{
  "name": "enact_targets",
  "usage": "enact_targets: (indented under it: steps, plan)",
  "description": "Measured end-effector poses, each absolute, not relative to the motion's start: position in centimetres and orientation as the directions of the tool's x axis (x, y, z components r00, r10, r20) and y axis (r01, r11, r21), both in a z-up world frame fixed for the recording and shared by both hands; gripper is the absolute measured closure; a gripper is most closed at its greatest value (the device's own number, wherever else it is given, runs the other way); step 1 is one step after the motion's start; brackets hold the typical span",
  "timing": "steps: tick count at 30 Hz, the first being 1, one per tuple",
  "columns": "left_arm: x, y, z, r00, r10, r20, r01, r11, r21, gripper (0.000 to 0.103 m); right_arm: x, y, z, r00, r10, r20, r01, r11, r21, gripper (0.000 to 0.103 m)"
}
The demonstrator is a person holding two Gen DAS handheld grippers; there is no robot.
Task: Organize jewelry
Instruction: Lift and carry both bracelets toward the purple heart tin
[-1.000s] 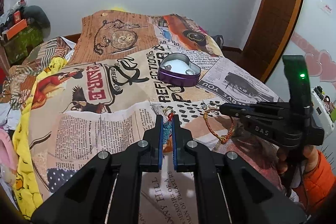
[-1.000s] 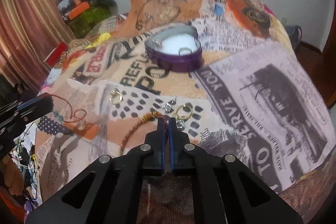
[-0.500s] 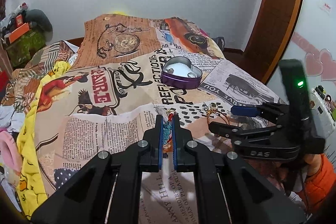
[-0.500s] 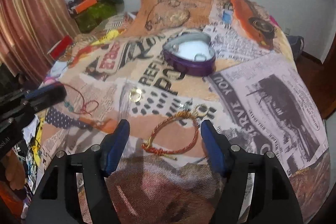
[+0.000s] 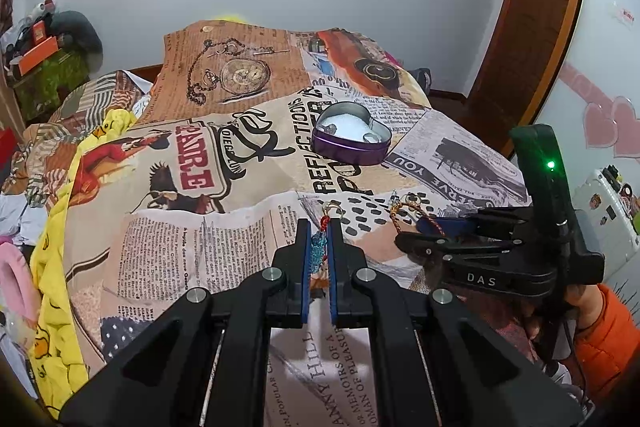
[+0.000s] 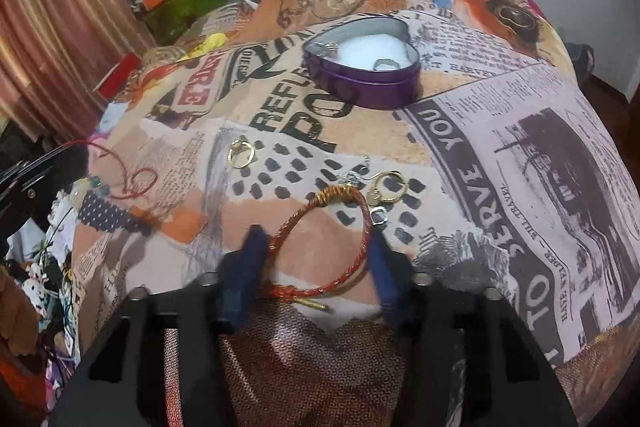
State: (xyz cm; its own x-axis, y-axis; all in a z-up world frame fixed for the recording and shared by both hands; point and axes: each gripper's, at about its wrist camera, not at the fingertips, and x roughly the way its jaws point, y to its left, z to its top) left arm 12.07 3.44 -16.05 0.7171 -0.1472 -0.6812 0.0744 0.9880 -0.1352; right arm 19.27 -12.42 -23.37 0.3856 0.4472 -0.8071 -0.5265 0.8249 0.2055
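Jewelry lay scattered near the heart tin (image 5: 350, 139); from the left wrist, the left gripper (image 5: 319, 239) pinched a beaded cord (image 5: 318, 251). From the right wrist, the right gripper (image 6: 316, 259), jaws just closing, straddled the red-gold bracelet (image 6: 320, 227); squeezing evenly should keep it from springing out.

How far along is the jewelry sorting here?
Early. Two small silver pieces already lie in the heart-shaped tin. The left gripper is shut on a beaded red cord. The right gripper, its jaws just closing, straddles the red-gold bracelet. A gold ring and earrings remain on the cloth.
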Motion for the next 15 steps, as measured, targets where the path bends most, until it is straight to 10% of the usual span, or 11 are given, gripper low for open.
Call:
enact_targets:
  steps: [6, 15]
  plan:
    - [12.1, 3.3, -16.1, 0.716, -0.141, -0.684, 0.072, 0.989, -0.129, 0.098, 18.6, -11.9, -23.1, 0.403, 0.443, -0.801, -0.556, 0.814, 0.170, 0.093]
    - [12.6, 3.0, -15.2, 0.727, -0.143, -0.671, 0.082, 0.989, -0.122, 0.098, 18.1, -12.3, -21.9, 0.457, 0.444, -0.771, -0.558, 0.818, 0.141, 0.099]
